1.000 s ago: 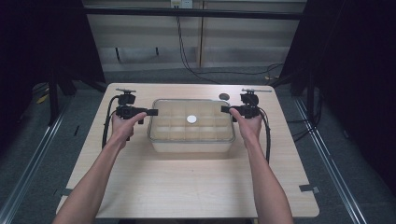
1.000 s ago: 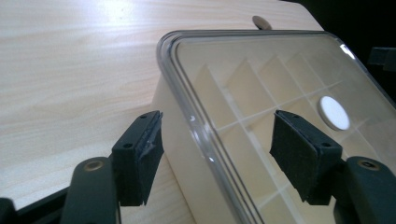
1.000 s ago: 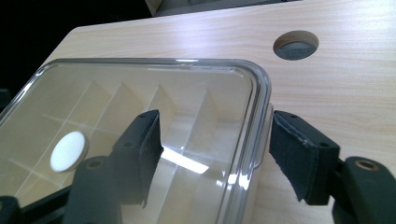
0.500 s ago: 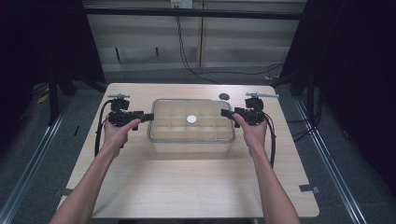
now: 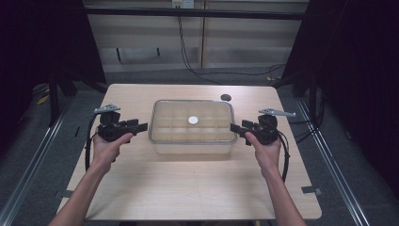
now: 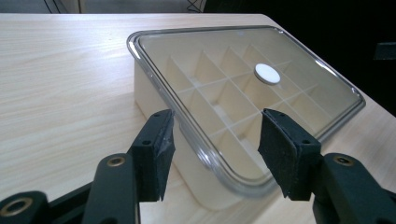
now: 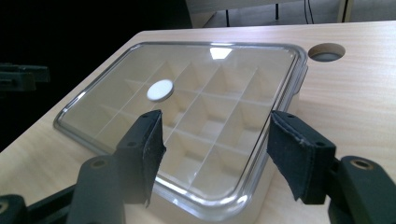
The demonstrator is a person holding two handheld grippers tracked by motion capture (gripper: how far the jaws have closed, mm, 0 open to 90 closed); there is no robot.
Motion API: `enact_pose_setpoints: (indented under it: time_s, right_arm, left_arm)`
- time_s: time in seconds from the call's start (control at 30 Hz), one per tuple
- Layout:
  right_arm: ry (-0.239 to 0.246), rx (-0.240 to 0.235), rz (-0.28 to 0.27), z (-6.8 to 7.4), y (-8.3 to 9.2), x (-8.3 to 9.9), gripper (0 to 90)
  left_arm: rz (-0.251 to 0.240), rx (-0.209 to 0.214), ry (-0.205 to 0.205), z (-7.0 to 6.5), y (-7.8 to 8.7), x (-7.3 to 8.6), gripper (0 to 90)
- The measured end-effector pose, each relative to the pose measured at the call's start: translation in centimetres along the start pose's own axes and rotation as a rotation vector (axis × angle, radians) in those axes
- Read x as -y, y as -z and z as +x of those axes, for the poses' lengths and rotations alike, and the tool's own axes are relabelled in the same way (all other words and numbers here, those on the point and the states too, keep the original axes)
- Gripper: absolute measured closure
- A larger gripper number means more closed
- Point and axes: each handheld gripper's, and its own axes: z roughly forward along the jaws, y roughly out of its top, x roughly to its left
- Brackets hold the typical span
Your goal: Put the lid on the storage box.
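We look down on a pale wooden table (image 5: 188, 188) ringed by dark curtains, with a round cable hole (image 5: 226, 97) near its far edge. A clear-lidded divided box (image 5: 192, 139) sits toward the far middle of the table, a small white disc (image 5: 193, 120) at its lid's centre. Our left gripper (image 5: 142, 126) waits just beside the box's left end, our right gripper (image 5: 234, 128) at its right end, both with jaws spread and holding nothing. We judge that nothing is gripped yet; whatever handling the box needs remains ahead.
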Motion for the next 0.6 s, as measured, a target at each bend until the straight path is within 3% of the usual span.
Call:
enact_pose_setpoints:
  time_s: [0.1,0.13,0.2,0.27,0.37,0.43,0.6]
  right_arm:
    - [0.003,-0.014,0.003,0.3,0.8,0.6,35.5]
    - [0.003,-0.051,0.008,0.6,1.4,1.1,34.1]
    - [-0.008,-0.067,0.005,0.9,1.9,1.6,33.5]
    - [-0.005,-0.067,0.007,1.1,2.4,2.2,33.1]
    - [-0.010,-0.064,0.008,1.4,3.1,3.1,32.2]
    - [-0.014,-0.064,0.009,1.5,3.6,3.6,31.8]
    - [-0.011,-0.058,0.016,1.6,4.6,4.7,30.9]
  left_arm:
    - [0.001,-0.009,-0.010,-0.2,0.6,0.6,45.0]
    - [0.015,-0.005,-0.017,-0.4,0.7,0.9,44.9]
    - [0.029,-0.010,-0.034,-0.7,1.1,1.8,43.4]
    - [0.034,-0.004,-0.029,-0.8,1.2,2.1,42.3]
    - [0.057,-0.024,-0.060,-1.3,2.0,3.2,39.9]
    - [0.056,-0.018,-0.044,-1.5,2.5,3.7,38.9]
    - [0.066,-0.026,-0.057,-2.0,3.3,4.7,37.1]
